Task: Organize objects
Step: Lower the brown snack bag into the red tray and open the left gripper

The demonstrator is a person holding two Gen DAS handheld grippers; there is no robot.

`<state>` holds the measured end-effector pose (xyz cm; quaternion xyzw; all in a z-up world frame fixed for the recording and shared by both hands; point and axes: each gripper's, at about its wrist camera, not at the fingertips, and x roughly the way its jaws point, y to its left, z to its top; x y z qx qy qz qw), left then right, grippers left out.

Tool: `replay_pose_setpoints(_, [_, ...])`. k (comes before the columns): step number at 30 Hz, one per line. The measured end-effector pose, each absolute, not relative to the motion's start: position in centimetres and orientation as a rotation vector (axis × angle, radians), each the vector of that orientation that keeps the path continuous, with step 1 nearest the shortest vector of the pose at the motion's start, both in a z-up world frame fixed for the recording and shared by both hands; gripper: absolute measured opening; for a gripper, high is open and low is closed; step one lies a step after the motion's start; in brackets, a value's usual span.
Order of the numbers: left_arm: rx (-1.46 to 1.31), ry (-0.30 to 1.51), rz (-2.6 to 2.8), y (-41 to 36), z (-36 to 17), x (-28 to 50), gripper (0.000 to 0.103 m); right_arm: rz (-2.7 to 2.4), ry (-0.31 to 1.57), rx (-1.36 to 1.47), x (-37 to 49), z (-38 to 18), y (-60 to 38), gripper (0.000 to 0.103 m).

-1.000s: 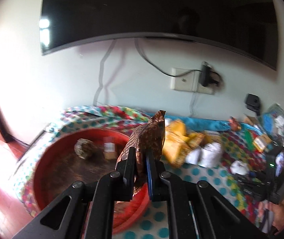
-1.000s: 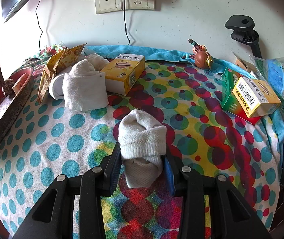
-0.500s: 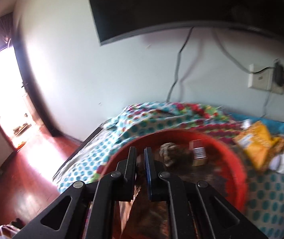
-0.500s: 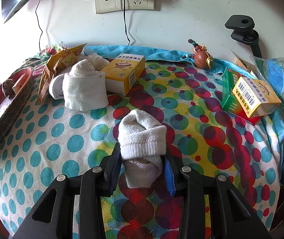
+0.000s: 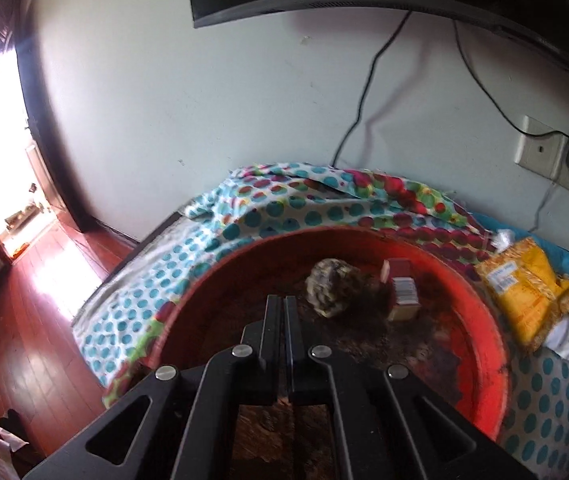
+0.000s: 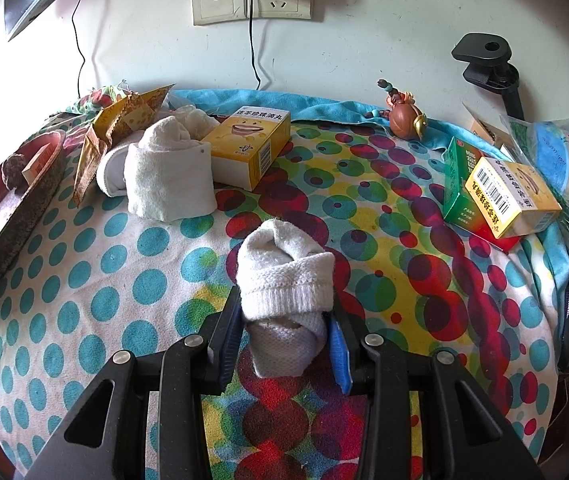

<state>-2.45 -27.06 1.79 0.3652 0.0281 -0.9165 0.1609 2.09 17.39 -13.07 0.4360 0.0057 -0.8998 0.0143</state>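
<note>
My left gripper (image 5: 283, 312) hangs over the round red tray (image 5: 488, 344). Its jaws are almost together and a brown snack packet hangs down between them, mostly hidden below the fingers (image 5: 284, 440). In the tray lie a crumpled greyish lump (image 5: 330, 286) and a small red box (image 5: 402, 290). My right gripper (image 6: 284, 322) is shut on a rolled white sock (image 6: 284, 276) that rests on the dotted cloth (image 6: 104, 280). The tray also shows in the right wrist view (image 6: 12, 216) at the far left.
Another folded white sock (image 6: 164, 172), a yellow box (image 6: 250, 144), a yellow snack bag (image 6: 124, 120), a brown figurine (image 6: 404, 114), green and yellow boxes (image 6: 492, 196) and plastic bags (image 6: 556, 152) lie on the cloth. Wall, sockets and cables stand behind. Yellow bags (image 5: 524, 292) lie right of the tray.
My left gripper swung left and down over the red tray; the brown packet, upright a second ago, now hangs below the fingers. The right gripper and sock have not moved.
</note>
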Motion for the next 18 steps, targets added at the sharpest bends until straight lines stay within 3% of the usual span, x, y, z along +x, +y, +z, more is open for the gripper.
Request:
replay_pose_setpoints(2, [1.070, 0.100, -2.626, -26.2, 1.5, -2.2, 0.003, -2.800, 0.011, 1.356, 2.1, -13.1, 17.3, 0.036])
replay_pose_setpoints(6, [1.119, 0.133, -2.637, -24.5, 1.0, -1.3, 0.019, -2.796, -0.018, 1.347, 2.2, -13.0, 17.6, 0.034])
replay_pose_setpoints(18, [1.148, 0.032, -2.666, -19.4, -0.6, 2.5, 0.034, -2.814, 0.002, 1.338, 2.3, -12.9, 17.4, 0.031])
